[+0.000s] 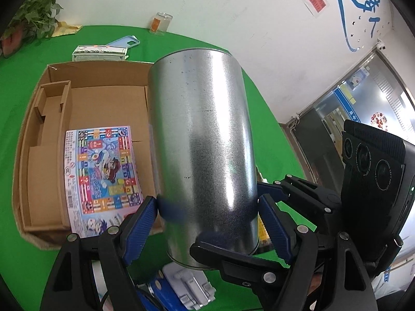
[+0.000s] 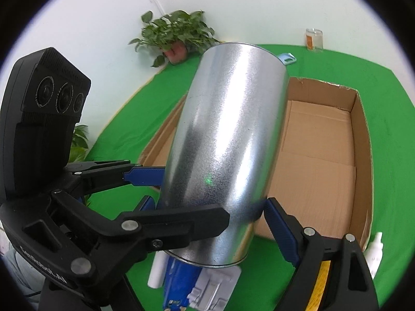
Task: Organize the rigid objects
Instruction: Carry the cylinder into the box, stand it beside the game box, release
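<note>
A: Both claws on the metal can [image 1: 202,142]? 
B: Yep, left gripper [image 1: 208,206] and right gripper [image 2: 211,207] each pinch its lower end, held tilted above the cardboard box [image 2: 360,119]. 
A: Clutter? 
B: Game sheet [image 1: 102,171] lies inside the box; phone [image 1: 124,43] and jar [image 1: 160,23] sit beyond.

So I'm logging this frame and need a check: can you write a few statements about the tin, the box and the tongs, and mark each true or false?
1. Both pairs of tongs, left and right, grip the metal tin. True.
2. The tin lies flat on the box floor. False: it is held above the cardboard box, tilted.
3. A colourful printed card lies inside the box. True.
4. The table cover is red. False: it is green.
5. A potted plant stands at the table's far edge. True.
</note>
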Motion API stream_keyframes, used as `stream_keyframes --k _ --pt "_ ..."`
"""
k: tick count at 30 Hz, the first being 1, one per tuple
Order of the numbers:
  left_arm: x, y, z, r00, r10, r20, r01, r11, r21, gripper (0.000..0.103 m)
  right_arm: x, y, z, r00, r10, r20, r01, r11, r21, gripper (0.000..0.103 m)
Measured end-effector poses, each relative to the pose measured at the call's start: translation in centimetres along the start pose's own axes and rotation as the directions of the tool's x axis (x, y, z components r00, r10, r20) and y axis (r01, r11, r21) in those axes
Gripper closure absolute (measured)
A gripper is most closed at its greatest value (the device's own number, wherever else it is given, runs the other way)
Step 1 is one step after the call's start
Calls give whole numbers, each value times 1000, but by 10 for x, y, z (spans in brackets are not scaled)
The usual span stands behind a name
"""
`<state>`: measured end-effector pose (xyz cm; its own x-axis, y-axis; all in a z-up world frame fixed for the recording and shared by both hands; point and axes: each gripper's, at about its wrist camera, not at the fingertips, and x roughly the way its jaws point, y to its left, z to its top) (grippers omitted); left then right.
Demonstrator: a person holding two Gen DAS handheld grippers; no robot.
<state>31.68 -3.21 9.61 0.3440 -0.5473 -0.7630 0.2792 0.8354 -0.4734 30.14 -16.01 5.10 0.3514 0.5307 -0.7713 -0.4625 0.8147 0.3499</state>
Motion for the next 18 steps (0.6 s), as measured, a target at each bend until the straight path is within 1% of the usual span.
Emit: stream_keyframes --k 7,15,18 --pt "43 25 11 998 -12 -54 10 999 -31 25 28 -23 9 998 0 -61 1 1000 24 17" --pt "95 44 8 987 4 -161 -16 997 -78 26 62 -47 -4 987 29 -158 -17 997 75 18" --pt "111 50 7 980 8 -197 -28 994 -102 26 76 -51 -9 978 19 -207 0 996 91 19"
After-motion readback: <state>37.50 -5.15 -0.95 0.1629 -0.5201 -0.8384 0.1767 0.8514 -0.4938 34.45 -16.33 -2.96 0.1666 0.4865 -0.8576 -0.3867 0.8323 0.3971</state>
